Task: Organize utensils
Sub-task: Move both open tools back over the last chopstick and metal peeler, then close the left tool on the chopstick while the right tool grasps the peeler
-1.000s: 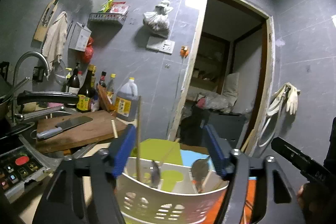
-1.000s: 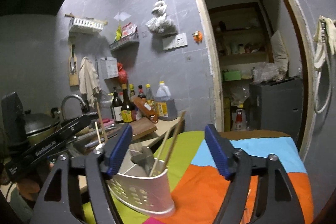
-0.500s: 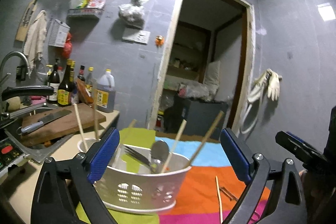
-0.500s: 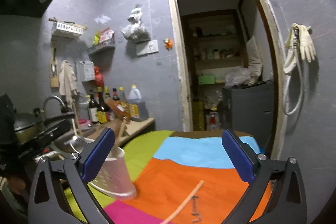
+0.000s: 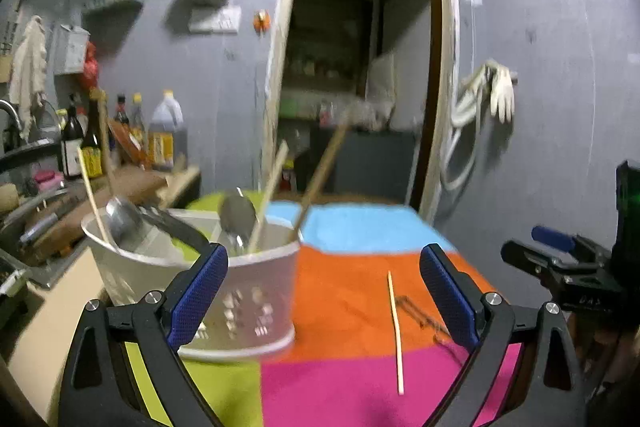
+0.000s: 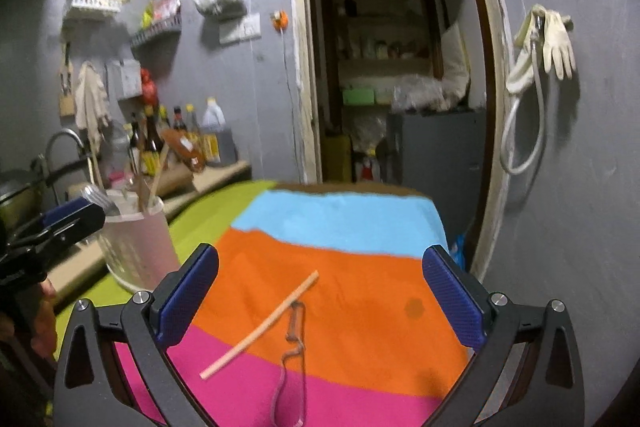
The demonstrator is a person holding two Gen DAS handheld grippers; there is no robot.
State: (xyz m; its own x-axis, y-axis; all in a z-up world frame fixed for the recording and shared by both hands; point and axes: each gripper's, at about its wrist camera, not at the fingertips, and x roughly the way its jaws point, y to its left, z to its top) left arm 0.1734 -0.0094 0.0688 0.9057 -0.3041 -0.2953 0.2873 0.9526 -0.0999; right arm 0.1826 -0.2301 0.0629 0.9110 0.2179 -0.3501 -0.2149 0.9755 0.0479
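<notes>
A white slotted utensil holder (image 5: 248, 291) stands on the left of the colour-block cloth (image 5: 352, 291) and holds spoons (image 5: 238, 217) and several chopsticks. My left gripper (image 5: 324, 293) is open and empty, its left finger in front of the holder. One loose chopstick (image 5: 396, 331) lies on the orange and pink patches beside a metal peeler (image 5: 424, 319). My right gripper (image 6: 320, 295) is open wide and empty, hovering just before the chopstick (image 6: 264, 323) and the peeler (image 6: 294, 343). The holder (image 6: 136, 243) sits to its left, behind the left gripper (image 6: 60, 223).
A counter (image 5: 176, 183) at left carries bottles (image 5: 162, 135), a cutting board and a sink tap (image 6: 64, 143). An open doorway (image 6: 396, 75) lies behind the table. Gloves and a hose (image 6: 544, 43) hang on the right wall. A person's hand (image 6: 44, 307) shows at left.
Both grippers opened wider and swung right and downward, away from the holder. The loose chopstick and peeler on the cloth came into view between their fingers.
</notes>
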